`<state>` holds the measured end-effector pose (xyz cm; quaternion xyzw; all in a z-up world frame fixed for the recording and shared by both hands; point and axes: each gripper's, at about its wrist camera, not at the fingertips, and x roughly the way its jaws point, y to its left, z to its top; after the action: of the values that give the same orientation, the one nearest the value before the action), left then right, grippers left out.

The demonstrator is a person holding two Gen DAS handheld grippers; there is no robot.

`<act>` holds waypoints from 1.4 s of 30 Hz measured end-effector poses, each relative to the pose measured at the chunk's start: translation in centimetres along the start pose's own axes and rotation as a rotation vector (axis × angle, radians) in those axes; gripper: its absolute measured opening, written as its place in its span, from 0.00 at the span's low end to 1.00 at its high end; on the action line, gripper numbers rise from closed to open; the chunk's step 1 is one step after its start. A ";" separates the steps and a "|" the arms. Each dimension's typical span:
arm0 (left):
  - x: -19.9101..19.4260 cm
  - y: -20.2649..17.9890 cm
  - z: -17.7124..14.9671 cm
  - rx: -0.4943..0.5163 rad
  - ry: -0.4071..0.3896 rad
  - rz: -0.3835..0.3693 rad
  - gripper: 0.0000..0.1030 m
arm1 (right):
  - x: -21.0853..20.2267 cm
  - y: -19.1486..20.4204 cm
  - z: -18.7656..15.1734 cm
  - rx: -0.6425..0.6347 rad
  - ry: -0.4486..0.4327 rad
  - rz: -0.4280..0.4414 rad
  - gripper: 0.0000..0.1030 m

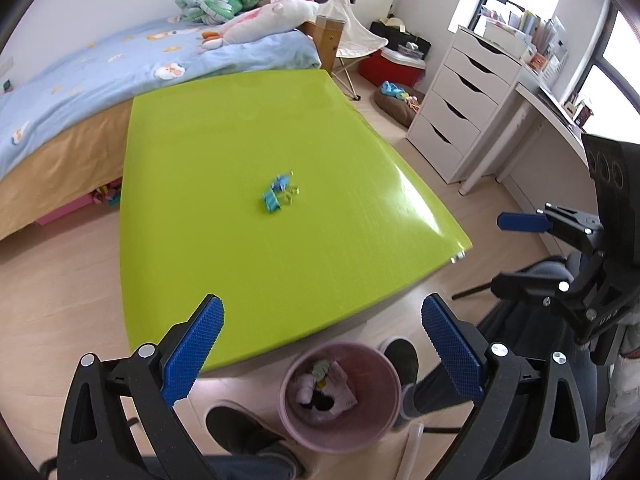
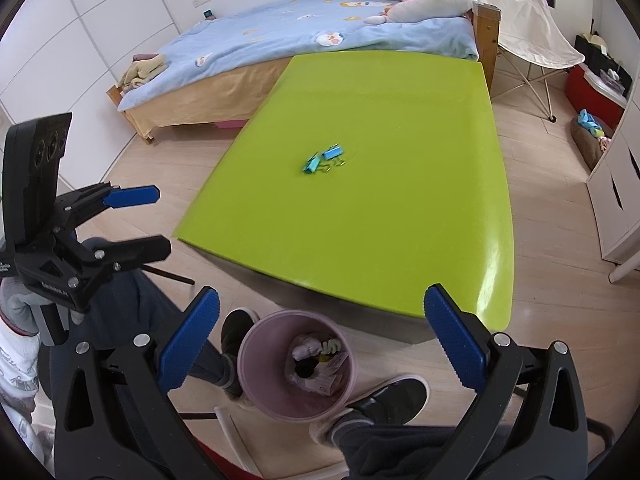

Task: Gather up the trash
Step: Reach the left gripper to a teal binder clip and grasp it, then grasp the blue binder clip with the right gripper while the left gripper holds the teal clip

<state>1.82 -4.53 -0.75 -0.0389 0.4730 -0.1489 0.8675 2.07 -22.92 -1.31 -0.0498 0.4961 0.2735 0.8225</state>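
A pink trash bin (image 1: 340,396) stands on the floor by the near edge of a green table (image 1: 240,120), between the person's feet, with crumpled paper and wrappers inside; it also shows in the right wrist view (image 2: 296,364). Blue binder clips (image 1: 278,193) lie mid-table, also seen in the right wrist view (image 2: 324,157). My left gripper (image 1: 322,344) is open and empty above the bin. My right gripper (image 2: 320,340) is open and empty above the bin too. Each gripper shows in the other's view, the right (image 1: 520,240) and the left (image 2: 140,220).
A bed (image 1: 100,72) with a blue quilt and plush toys lies behind the table. A white drawer unit (image 1: 460,92) and desk stand on the right. A folding chair (image 2: 528,28) and red box (image 1: 392,66) stand at the back. The person's shoes (image 1: 240,432) flank the bin.
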 end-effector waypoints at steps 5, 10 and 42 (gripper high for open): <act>2.2 0.9 2.9 -0.004 0.020 0.008 0.93 | 1.5 -1.0 2.0 -0.009 0.027 -0.018 0.97; 5.4 1.8 5.9 -0.015 0.071 0.025 0.93 | 2.8 -1.7 3.5 -0.019 0.049 -0.034 0.97; 15.6 5.9 9.8 -0.128 0.244 0.130 0.05 | 5.0 -3.3 4.2 0.009 0.099 -0.033 0.97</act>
<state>19.22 -4.21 -9.23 -0.0448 0.5849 -0.0656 0.8072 8.82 -22.23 -4.09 -0.0675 0.5367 0.2549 0.8015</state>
